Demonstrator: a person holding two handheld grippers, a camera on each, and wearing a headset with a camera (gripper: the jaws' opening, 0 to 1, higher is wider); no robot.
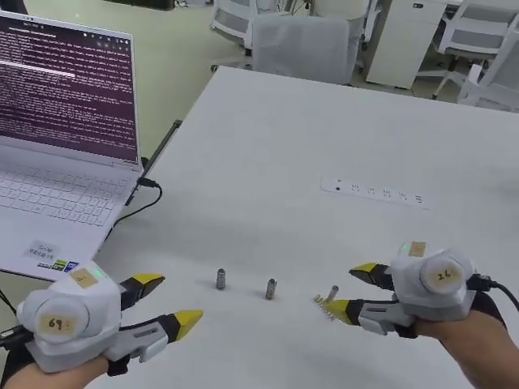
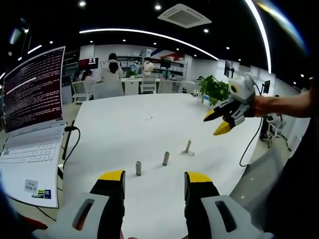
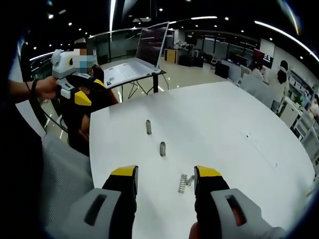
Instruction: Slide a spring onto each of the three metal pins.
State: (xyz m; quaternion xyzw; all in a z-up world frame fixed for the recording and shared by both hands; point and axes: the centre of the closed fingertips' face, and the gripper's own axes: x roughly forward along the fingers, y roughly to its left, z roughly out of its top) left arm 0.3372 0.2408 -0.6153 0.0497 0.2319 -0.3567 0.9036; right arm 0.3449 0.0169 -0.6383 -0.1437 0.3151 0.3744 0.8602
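Two short upright metal pins [image 1: 220,279] [image 1: 271,288] stand on the white table [image 1: 268,162]; both look ribbed, as if a coil sits around them. A third pin [image 1: 332,292] leans to their right, and a loose spring [image 1: 323,303] lies at its foot. My right gripper [image 1: 351,288] is open and holds nothing, its yellow tips just right of that pin and spring. In the right gripper view the spring [image 3: 183,183] lies between my open jaws [image 3: 164,174]. My left gripper [image 1: 169,300] is open with nothing in it, left of the pins [image 2: 138,168] [image 2: 166,158].
An open laptop [image 1: 57,130] with a black cable [image 1: 146,190] stands at the left table edge. A white power strip [image 1: 373,193] lies further back on the right. Office chairs [image 1: 300,44] stand beyond the table's far edge.
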